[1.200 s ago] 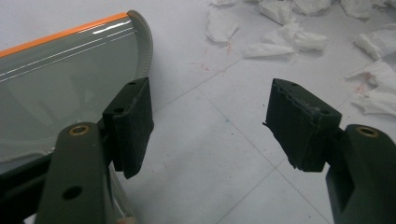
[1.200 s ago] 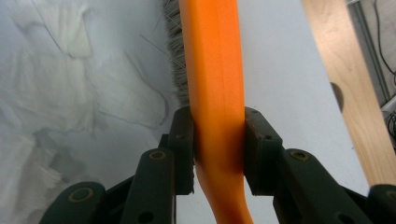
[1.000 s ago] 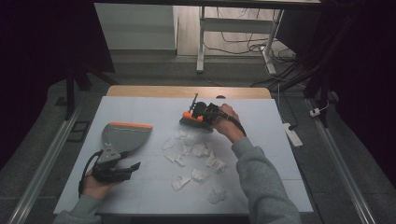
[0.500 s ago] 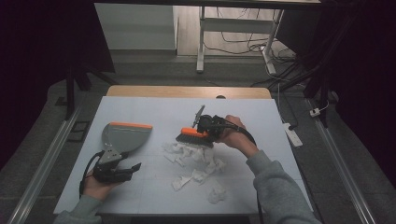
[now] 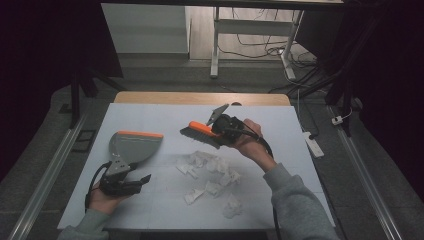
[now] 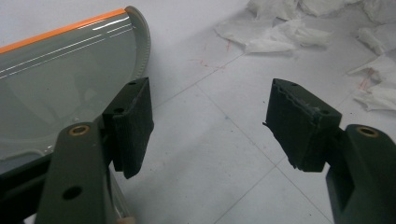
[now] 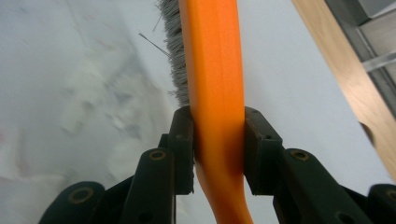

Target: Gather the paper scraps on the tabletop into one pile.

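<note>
The right tongs [image 5: 220,131] are clenched on the orange plastic handle of a hand brush with grey bristles [image 5: 199,133], held over the white table [image 5: 300,150] just beyond the scattered crumpled white paper scraps [image 5: 210,172]. The brush looks light and stiff, its smooth handle likely slippery, so a hold near the bristle head, as in the right gripper view [image 7: 215,140], should keep it from twisting. The bristles are soft and will bend under pressure. The scraps are very light and may flutter off rather than slide. The left tongs [image 6: 210,126] stand released, gripping nothing, with the grey plastic dustpan with an orange lip [image 5: 131,146] just ahead of them and the scraps to their right.
</note>
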{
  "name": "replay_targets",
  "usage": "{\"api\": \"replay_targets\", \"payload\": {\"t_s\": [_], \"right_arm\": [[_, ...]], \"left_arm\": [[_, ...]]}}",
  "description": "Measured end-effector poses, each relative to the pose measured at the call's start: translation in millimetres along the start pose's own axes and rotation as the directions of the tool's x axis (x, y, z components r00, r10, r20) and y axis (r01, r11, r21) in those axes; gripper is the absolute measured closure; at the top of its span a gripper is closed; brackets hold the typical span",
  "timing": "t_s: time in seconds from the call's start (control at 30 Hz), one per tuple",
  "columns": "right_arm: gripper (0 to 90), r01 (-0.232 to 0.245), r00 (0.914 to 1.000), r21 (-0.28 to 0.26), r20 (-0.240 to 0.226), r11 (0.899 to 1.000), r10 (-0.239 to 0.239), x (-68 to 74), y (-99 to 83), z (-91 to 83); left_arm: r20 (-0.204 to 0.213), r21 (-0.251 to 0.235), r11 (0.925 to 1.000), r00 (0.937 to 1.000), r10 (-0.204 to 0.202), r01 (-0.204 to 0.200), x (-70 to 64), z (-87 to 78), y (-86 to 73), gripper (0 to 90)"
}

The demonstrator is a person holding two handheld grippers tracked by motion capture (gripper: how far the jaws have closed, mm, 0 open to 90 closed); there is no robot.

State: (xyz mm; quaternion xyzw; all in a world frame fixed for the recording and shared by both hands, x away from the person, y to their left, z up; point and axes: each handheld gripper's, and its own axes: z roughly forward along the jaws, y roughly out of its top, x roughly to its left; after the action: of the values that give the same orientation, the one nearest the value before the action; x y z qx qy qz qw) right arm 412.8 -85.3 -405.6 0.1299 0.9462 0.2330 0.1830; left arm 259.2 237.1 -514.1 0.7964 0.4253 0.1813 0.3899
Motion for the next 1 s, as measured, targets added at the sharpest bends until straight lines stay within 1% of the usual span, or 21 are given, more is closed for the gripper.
{"api": "replay_targets", "payload": {"t_s": [0.03,0.13,0.2,0.23,0.27,0.3,0.37,0.47,0.5,0.6,0.63,0.73,0.77,0.8,0.83,0.87,0.9,0.93,0.97,1.0], "right_arm": [[67.9,-0.015,0.9998,-0.012,-0.012,1.000,0.015,4.7,3.4,0.8],[67.9,-0.040,0.9975,-0.041,-0.060,0.998,0.038,19.0,10.8,3.3],[67.9,-0.056,0.9940,-0.036,-0.096,0.998,0.053,27.6,14.5,7.3],[67.9,-0.073,0.9913,-0.032,-0.113,0.997,0.069,31.3,16.2,10.1],[67.9,-0.096,0.9872,-0.029,-0.130,0.995,0.092,34.3,17.6,13.1],[67.9,-0.131,0.9807,-0.019,-0.149,0.991,0.127,37.1,18.9,16.1],[68.0,-0.178,0.9691,0.009,-0.172,0.984,0.176,42.0,21.8,20.5],[68.0,-0.211,0.9565,0.019,-0.202,0.977,0.210,48.6,27.0,23.3],[68.0,-0.229,0.9491,0.025,-0.216,0.973,0.229,51.5,29.0,24.0],[67.9,-0.241,0.9356,0.031,-0.258,0.970,0.240,61.2,35.2,31.2],[67.9,-0.231,0.9366,0.033,-0.263,0.972,0.231,64.4,37.2,35.8],[67.9,-0.235,0.9294,0.062,-0.278,0.970,0.243,71.5,42.2,52.8],[67.9,-0.233,0.9285,0.071,-0.280,0.970,0.244,73.3,43.3,57.9],[67.9,-0.236,0.9250,0.077,-0.287,0.969,0.249,74.3,43.8,62.1],[68.0,-0.250,0.9190,0.084,-0.293,0.965,0.264,74.7,43.7,66.0],[67.9,-0.260,0.9151,0.095,-0.294,0.961,0.276,74.2,43.1,70.0],[68.0,-0.258,0.9195,0.110,-0.277,0.960,0.279,72.3,41.4,74.3],[68.1,-0.266,0.9266,0.118,-0.242,0.957,0.287,69.2,39.3,76.9],[68.1,-0.294,0.9170,0.133,-0.241,0.947,0.318,63.8,35.5,78.9],[68.2,-0.335,0.8927,0.148,-0.266,0.931,0.364,57.6,30.1,79.7]], "left_arm": [[-0.001,-0.002,1.0000,1.0000,0.000,0.000,0.2,-0.5,-0.1,32.2],[-0.006,-0.008,1.0000,1.0000,-0.004,0.004,1.0,-1.7,-0.5,32.3],[-0.011,-0.011,0.9999,0.9999,-0.007,0.007,2.1,-2.6,-0.6,32.3],[-0.012,-0.013,0.9999,0.9999,-0.010,0.009,2.5,-3.1,-0.6,32.3],[-0.015,-0.014,0.9998,0.9998,-0.010,0.010,2.8,-3.6,-0.6,32.3],[-0.016,-0.015,0.9998,0.9998,-0.010,0.010,2.9,-4.1,-0.7,32.3],[-0.019,-0.017,0.9998,0.9998,-0.011,0.010,3.2,-4.7,-0.8,32.3],[-0.018,-0.014,0.9998,0.9998,-0.011,0.011,3.7,-4.1,-0.9,32.3],[-0.017,-0.013,0.9999,0.9998,-0.010,0.009,3.7,-3.9,-0.9,32.3],[-0.018,-0.013,0.9999,0.9998,-0.009,0.009,3.3,-4.3,-0.9,32.3],[-0.018,-0.013,0.9999,0.9998,-0.009,0.008,3.2,-4.4,-0.8,32.3],[-0.017,-0.011,0.9999,0.9998,-0.007,0.007,3.2,-4.1,-1.0,32.2],[-0.017,-0.010,0.9999,0.9998,-0.008,0.008,3.4,-3.9,-1.2,32.2],[-0.017,-0.009,0.9999,0.9998,-0.008,0.008,3.7,-3.7,-1.4,32.2],[-0.016,-0.008,0.9999,0.9998,-0.010,0.010,4.2,-3.5,-1.6,32.2],[-0.016,-0.007,0.9999,0.9998,-0.013,0.013,4.5,-3.2,-1.7,32.2],[-0.015,-0.005,0.9999,0.9998,-0.013,0.013,4.6,-2.9,-1.7,32.2],[-0.015,-0.003,0.9999,0.9998,-0.011,0.011,4.4,-2.8,-1.7,32.1],[-0.015,-0.002,1.0000,0.9999,-0.007,0.007,4.2,-3.0,-1.8,32.1],[-0.015,-0.002,1.0000,0.9999,-0.006,0.006,4.0,-3.2,-1.8,32.1]]}}
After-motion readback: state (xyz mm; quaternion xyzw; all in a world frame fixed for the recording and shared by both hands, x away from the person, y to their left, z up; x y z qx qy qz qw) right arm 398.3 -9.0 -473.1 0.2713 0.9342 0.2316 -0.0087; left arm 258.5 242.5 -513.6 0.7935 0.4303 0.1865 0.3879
